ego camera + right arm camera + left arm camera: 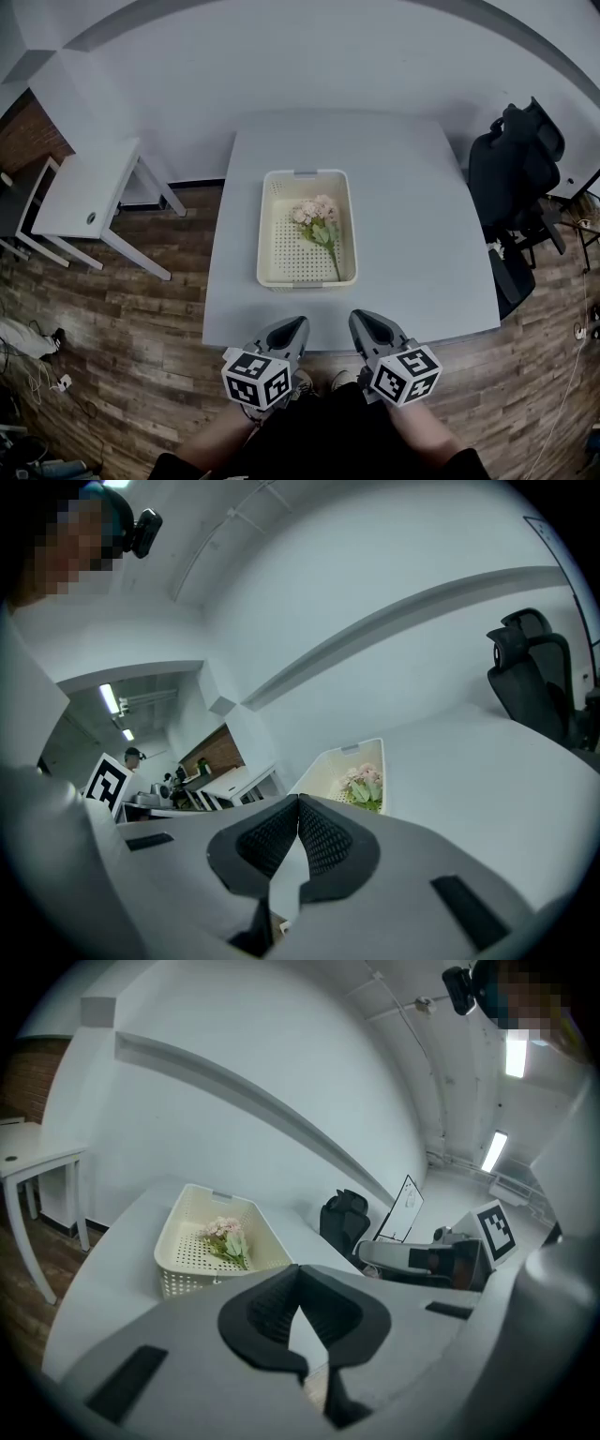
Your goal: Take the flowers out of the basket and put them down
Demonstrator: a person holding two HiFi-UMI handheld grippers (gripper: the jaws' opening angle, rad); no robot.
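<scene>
A cream perforated basket (272, 248) stands in the middle of the grey table (412, 253). A bunch of pale pink flowers (317, 221) with a green stem lies inside it, toward its right side. The basket (183, 1260) and the flowers (225, 1238) show ahead in the left gripper view, and the flowers (362, 785) ahead in the right gripper view. My left gripper (298, 323) and right gripper (357, 319) hang side by side at the table's near edge, short of the basket. Both are shut with nothing between the jaws.
A black office chair (514, 178) stands right of the table. A small white side table (86, 192) stands at the left on the wood floor. A white wall runs behind the table. Cables lie on the floor at far left.
</scene>
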